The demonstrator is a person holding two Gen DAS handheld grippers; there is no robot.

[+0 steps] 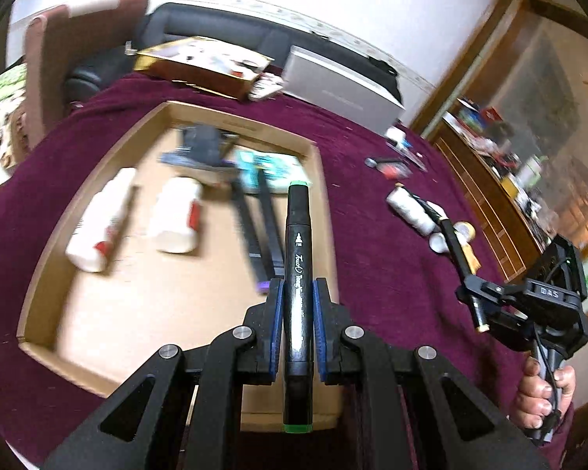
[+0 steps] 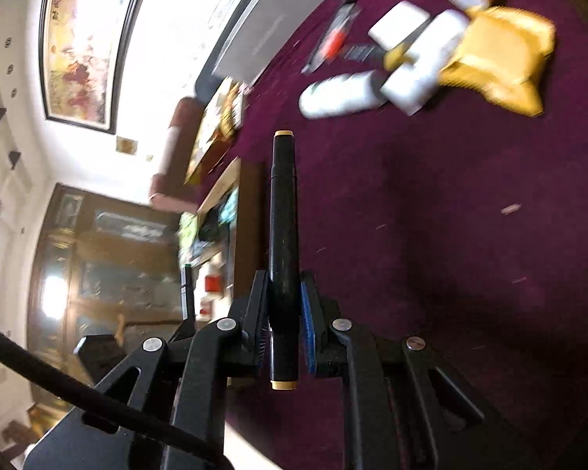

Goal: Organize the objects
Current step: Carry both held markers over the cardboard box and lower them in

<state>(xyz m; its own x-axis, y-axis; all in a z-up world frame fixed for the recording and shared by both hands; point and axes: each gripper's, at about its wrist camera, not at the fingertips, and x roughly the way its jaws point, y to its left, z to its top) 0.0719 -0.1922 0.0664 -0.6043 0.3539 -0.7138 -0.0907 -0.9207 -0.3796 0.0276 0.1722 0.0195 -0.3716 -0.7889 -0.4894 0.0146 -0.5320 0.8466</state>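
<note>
Purple cloth (image 1: 372, 266) covers the whole table, and both grippers are loaded right now. The left gripper (image 1: 298, 313) is clamped on a black marker with green end caps (image 1: 298, 258), which pokes out forward over the right edge of the cardboard tray (image 1: 51, 274). The tray already holds two white bottles (image 1: 137, 219), some dark marker-like sticks and a teal packet. The right gripper (image 2: 284, 313) is closed on another black marker, this one with tan caps (image 2: 283, 235), held above bare cloth, well apart from the clutter of white bottles and yellow bits (image 2: 431, 62) further up the table.

My read: this is the carry step, with both markers picked up and on their way to the tray. The green one looks nearly there. Next it needs to go lower over an open patch of tray floor, probably beside the other dark sticks, before the jaws let go, so it doesn't roll off the rim.

Hard to make out: everything in the tray is motion-smeared, so I can't say how many markers are in there or what the grey thing at the back is. The right view is tilted and shows only a sliver of the tray.
</note>
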